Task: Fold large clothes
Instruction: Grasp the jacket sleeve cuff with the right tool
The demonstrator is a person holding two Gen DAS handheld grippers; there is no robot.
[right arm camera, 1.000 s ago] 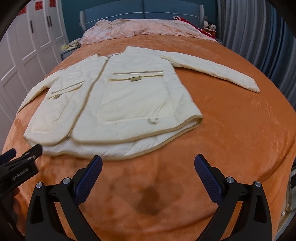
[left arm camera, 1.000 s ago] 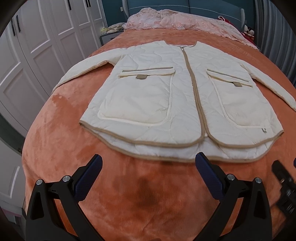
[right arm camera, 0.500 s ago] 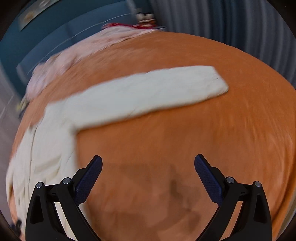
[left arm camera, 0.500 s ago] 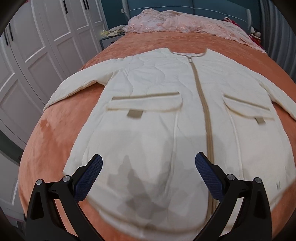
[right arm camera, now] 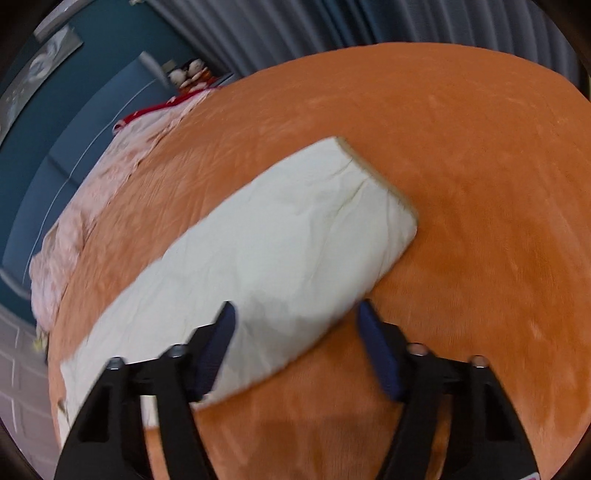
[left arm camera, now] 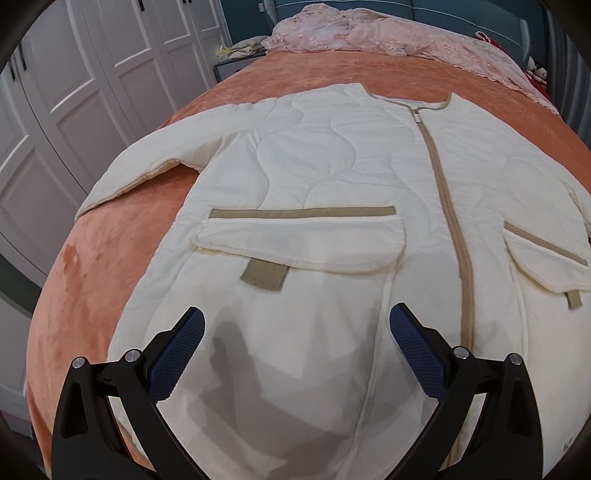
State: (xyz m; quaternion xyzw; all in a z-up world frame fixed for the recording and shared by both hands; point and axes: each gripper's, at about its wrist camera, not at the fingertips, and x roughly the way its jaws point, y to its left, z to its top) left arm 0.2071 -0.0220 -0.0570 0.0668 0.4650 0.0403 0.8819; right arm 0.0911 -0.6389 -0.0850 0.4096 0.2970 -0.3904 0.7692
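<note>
A cream quilted jacket [left arm camera: 332, 177] with tan zip and pocket trim lies flat, front up, on the orange bed cover. My left gripper [left arm camera: 295, 332] is open and hovers low over the jacket's lower left front, below the left pocket flap [left arm camera: 299, 240]. In the right wrist view the jacket's right sleeve [right arm camera: 280, 240] stretches across the cover, its cuff [right arm camera: 376, 177] at the far end. My right gripper [right arm camera: 295, 325] is open and straddles the sleeve's near edge, a little short of the cuff.
The orange bed cover [right arm camera: 480, 147] spreads around the sleeve. A pink lace blanket [left arm camera: 388, 37] lies at the head of the bed. White wardrobe doors [left arm camera: 74, 92] stand to the left. Grey curtains [right arm camera: 369, 29] hang beyond the bed's right side.
Both grippers have moved forward from the foot of the bed. The left now sits over the jacket's front. The right swung right and closed in on the sleeve end, its jaws narrower.
</note>
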